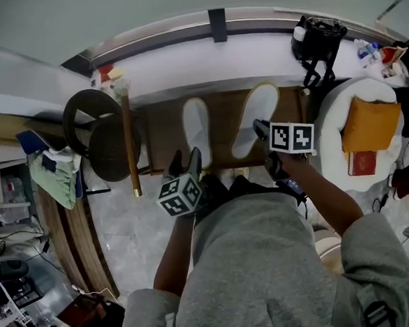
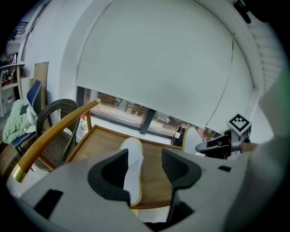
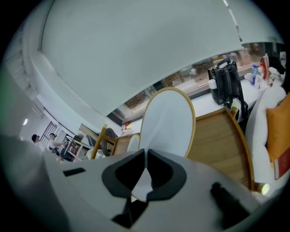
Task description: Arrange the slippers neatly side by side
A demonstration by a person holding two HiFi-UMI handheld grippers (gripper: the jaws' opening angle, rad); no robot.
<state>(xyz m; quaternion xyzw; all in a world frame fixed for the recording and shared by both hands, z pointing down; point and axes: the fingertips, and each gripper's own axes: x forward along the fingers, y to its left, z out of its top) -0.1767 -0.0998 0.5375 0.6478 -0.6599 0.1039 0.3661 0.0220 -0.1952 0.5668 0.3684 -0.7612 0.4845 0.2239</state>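
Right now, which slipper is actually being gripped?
The right slipper, pinched in the shut right gripper; the left slipper lies free, with the left gripper open.

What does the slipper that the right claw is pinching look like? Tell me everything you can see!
The right slipper is white and soft-looking, like cloth, with a thin tan edge around its oval sole. The right claw is shut on a fold of its white cloth. The slipper is on the wooden table, slanted, so it is not lined up with the other slipper, and it does not touch it. I can't tell if one end is lifted.
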